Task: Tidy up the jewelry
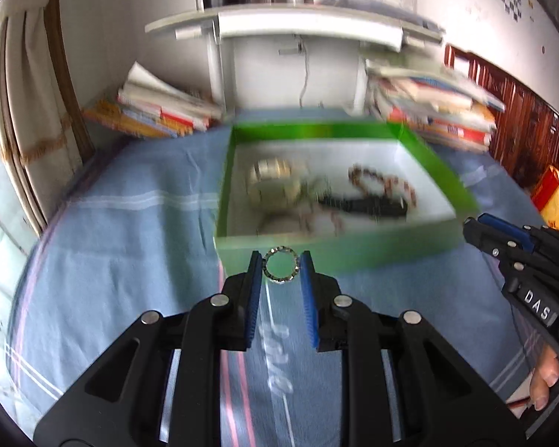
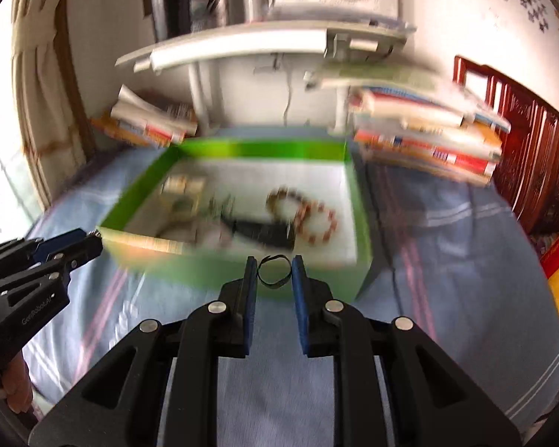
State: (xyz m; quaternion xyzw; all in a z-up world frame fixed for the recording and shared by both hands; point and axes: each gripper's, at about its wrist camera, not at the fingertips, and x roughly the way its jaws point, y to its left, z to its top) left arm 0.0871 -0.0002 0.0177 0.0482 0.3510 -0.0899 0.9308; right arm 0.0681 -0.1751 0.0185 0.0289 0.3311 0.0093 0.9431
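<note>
Just short of the green box (image 1: 335, 257), over the blue striped bed cover (image 1: 130, 246), both grippers are held level with its near wall. A silver, textured ring (image 1: 281, 269) is pinched at the very tips of the left gripper (image 1: 281, 269), its fingers (image 1: 256, 279) closed to the ring's width; a darker, thin ring (image 2: 274, 270) is held the same way by the right gripper (image 2: 274, 270). Inside the box a gold-toned watch (image 1: 274, 182), a beaded bracelet (image 2: 309, 216) and a dark strap-like piece (image 2: 264, 232) are already lying on the white floor (details are smeared by motion blur). Risk, as judged: each ring is gripped edge-on by tip contact only, so a jolt or slight loosening could let it pop out onto the cover, where it would be hard to find among the folds. A release made too early would drop it outside the near wall, which stands between rings and box floor. Book stacks (image 1: 439, 108) flank the box on both sides, and a white desk (image 1: 302, 26) rises behind; neither is in the way.
</note>
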